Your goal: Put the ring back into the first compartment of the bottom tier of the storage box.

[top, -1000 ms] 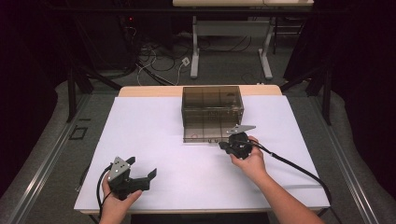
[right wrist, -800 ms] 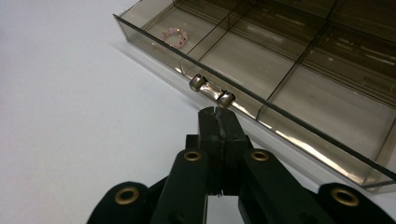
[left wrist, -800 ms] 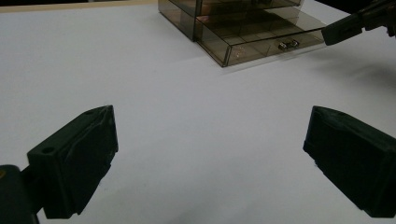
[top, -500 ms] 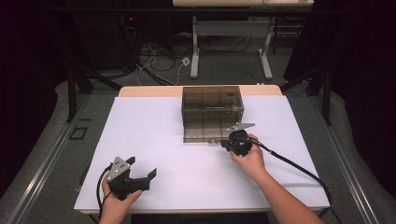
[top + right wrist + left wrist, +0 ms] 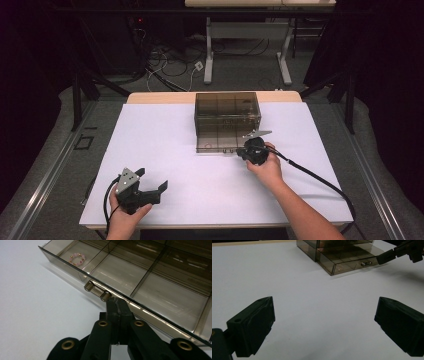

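The right gripper point(image 5: 117, 305) has its two jaws pressed flat together, holding nothing, tips just beside the handle point(image 5: 97, 291) on the front of the bottom drawer point(image 5: 150, 290). That drawer belongs to one smoky clear box point(image 5: 227, 120) standing at the far middle of the white table point(image 5: 165, 140), and it is split into compartments; one pink bead ring point(image 5: 76, 258) lies in the corner compartment. The left gripper point(image 5: 150, 185) sits at the near left, well apart from the box, two jaws spread wide and empty.
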Demonstrator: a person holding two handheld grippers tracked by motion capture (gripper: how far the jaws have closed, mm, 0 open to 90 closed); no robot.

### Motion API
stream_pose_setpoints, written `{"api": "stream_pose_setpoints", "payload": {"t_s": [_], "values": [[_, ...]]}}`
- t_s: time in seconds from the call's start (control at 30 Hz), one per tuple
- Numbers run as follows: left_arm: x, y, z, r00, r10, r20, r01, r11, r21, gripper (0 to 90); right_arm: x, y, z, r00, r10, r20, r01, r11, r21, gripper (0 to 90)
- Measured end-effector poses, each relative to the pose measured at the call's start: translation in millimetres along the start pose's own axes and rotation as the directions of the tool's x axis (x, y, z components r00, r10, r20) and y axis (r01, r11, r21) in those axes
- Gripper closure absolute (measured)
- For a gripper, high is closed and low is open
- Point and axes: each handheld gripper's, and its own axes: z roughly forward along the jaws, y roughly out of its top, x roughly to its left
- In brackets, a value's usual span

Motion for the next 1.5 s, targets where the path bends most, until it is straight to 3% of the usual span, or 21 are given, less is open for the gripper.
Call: {"api": "stream_pose_setpoints", "payload": {"t_s": [1.13,1.4,1.5], "values": [[-0.5,-0.5,1.1,1.0,-0.007,0.006,0.007,1.0,0.002,2.9,-8.6,4.9,7.2,0.9992,0.037,0.014,-0.037,0.999,-0.016,90.0],[-0.3,-0.5,1.1,1.0,-0.008,0.005,0.008,1.0,0.002,2.9,-9.2,1.2,14.4,0.9995,0.025,0.02,-0.026,1.0,0.018,90.0],[0.4,-0.6,0.8,1.0,-0.006,0.002,0.006,1.0,0.002,2.9,-7.9,0.3,17.4,0.9993,0.039,0.003,-0.039,0.999,0.013,90.0]]}}
